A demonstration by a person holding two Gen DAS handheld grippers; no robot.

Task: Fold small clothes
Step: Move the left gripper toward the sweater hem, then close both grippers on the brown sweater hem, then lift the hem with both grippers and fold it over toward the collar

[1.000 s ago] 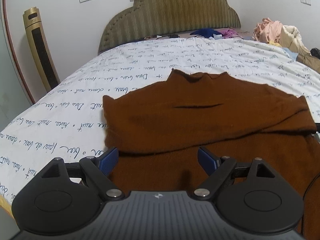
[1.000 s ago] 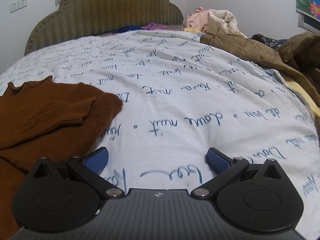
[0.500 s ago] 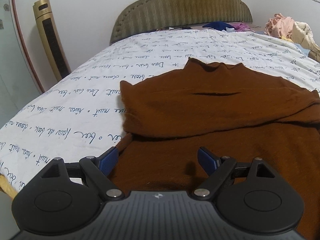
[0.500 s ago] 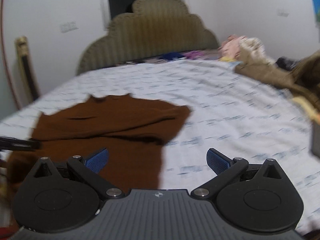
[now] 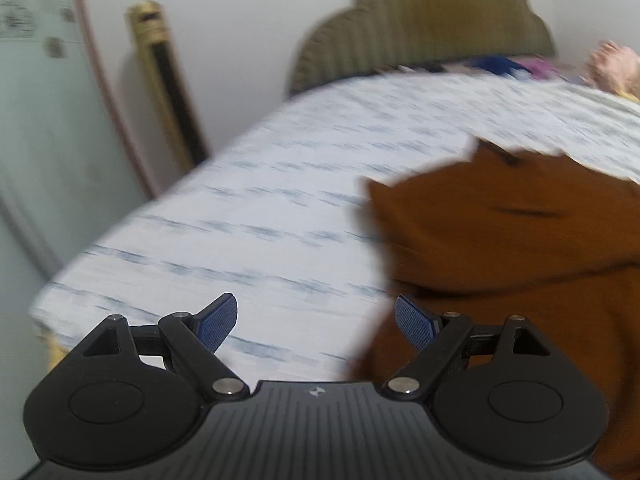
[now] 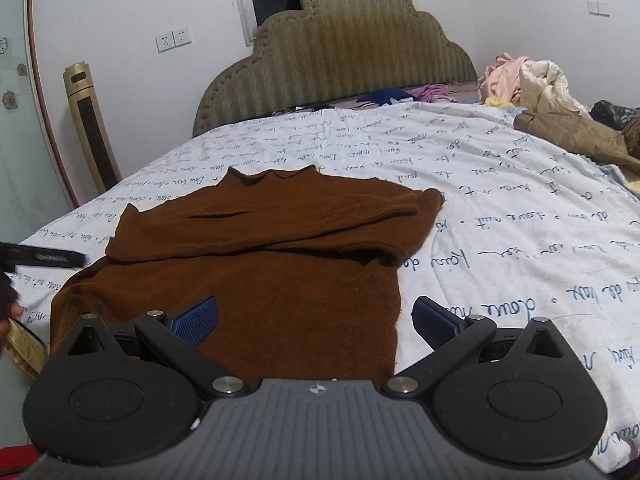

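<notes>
Brown knit sweater point(image 6: 256, 264) lies flat on the bed point(image 6: 500, 208), sleeves folded across. Right tool point(image 6: 316, 316) has swung from bare sheet to the sweater's hem at 6 o'clock, jaws apart, empty. Left tool point(image 5: 316, 320), blurred, has shifted toward 9 o'clock, spread, empty. Next fold looks imminent.

Black hand-held gripper point(image 6: 315, 318), blue pads point(image 6: 196, 319)

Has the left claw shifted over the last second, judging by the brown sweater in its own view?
Yes. The left claw has swung leftward: the brown sweater, centred before, now sits at the right, with bare bedsheet ahead.
</notes>
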